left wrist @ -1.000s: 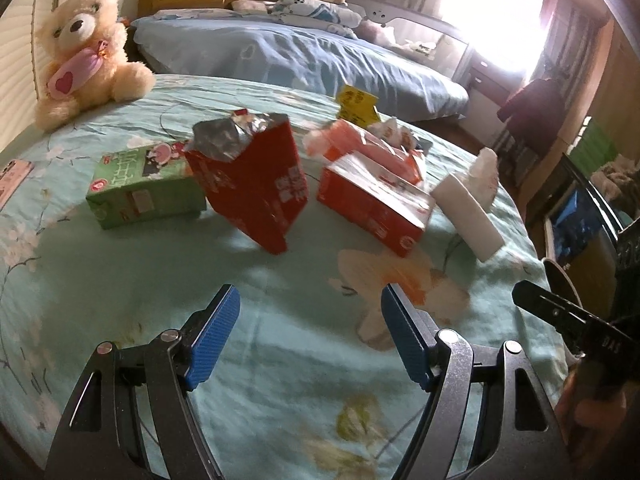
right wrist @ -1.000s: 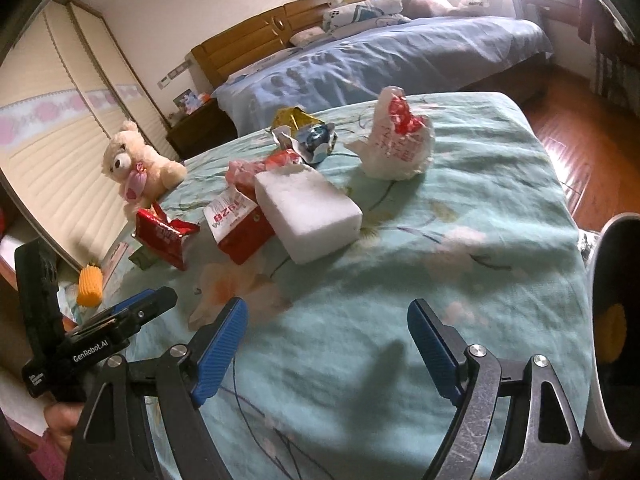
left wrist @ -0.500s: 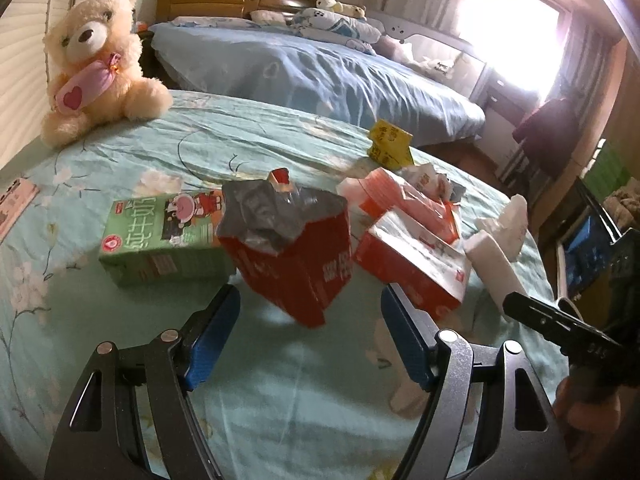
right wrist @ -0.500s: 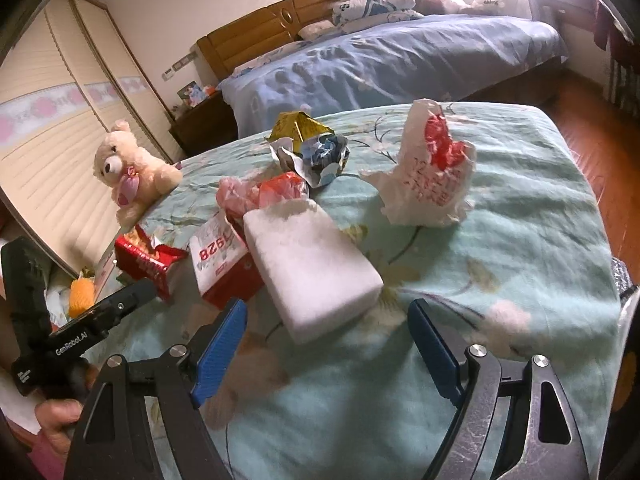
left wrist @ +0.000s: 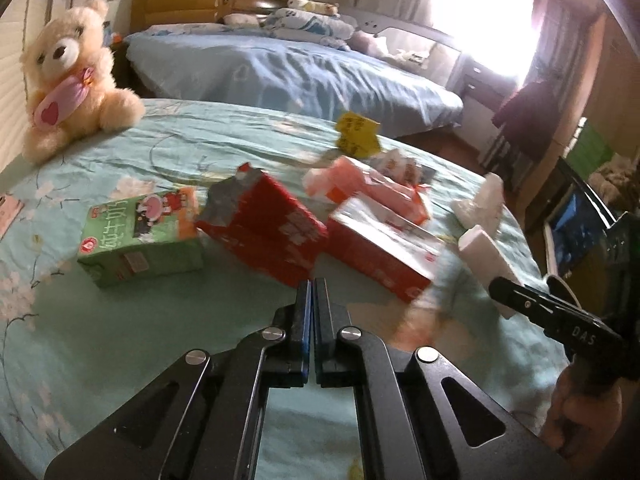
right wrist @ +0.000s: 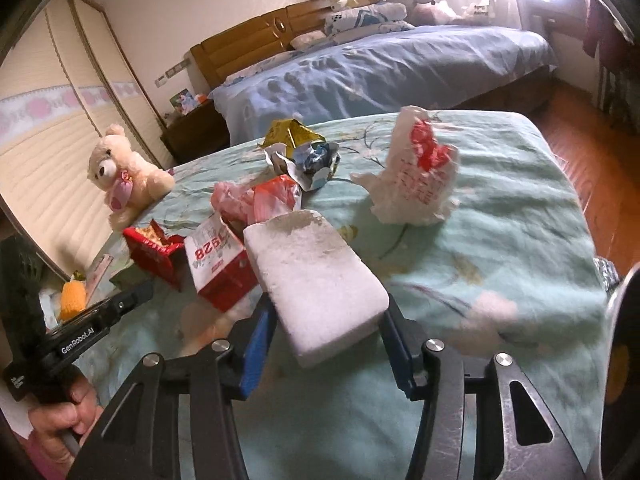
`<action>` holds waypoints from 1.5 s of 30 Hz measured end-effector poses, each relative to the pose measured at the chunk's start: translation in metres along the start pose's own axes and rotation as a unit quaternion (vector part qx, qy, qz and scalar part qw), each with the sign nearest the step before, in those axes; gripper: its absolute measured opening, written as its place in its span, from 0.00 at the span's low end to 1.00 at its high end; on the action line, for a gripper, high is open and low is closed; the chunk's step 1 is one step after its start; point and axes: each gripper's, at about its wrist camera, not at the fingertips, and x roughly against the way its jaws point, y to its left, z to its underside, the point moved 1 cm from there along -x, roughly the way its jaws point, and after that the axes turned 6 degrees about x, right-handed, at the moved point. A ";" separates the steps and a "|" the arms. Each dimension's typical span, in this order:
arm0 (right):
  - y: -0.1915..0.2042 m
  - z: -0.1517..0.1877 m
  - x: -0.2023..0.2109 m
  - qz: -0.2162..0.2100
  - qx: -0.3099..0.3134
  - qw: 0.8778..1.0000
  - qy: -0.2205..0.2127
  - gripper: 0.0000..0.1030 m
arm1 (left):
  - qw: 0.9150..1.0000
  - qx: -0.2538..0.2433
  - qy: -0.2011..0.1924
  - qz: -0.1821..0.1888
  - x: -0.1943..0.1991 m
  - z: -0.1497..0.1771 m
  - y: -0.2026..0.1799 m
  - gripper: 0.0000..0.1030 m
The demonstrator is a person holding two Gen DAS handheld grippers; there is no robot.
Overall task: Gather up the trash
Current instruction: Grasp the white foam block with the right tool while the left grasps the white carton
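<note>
- Our left gripper [left wrist: 311, 292], low in the frame's centre, is clenched on nothing, its tips just short of the torn red snack box [left wrist: 268, 224].
- Our right gripper [right wrist: 326, 330] straddles the white foam block [right wrist: 316, 280] at centre frame, its blue pads [right wrist: 258, 340] flanking both sides; we cannot tell whether they press it.
- A green milk carton [left wrist: 140, 236] lies at left on the floral bedspread [left wrist: 120, 340].

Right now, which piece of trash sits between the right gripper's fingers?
The white foam block: the right gripper straddles its near end; the cartons and wrappers lie farther off.
</note>
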 end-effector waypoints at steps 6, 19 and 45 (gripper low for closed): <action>-0.009 0.019 0.023 0.005 -0.019 1.000 -0.004 0.51 | 1.000 0.007 0.015 0.001 0.002 0.010 -0.008 0.02; -0.016 0.037 0.045 0.006 -0.048 0.999 -0.016 0.51 | 0.997 0.070 0.006 -0.021 -0.031 -0.025 0.014 0.15; -0.053 0.061 0.088 0.033 -0.092 0.994 -0.039 0.51 | 0.999 0.027 0.019 -0.012 -0.034 -0.008 -0.070 0.80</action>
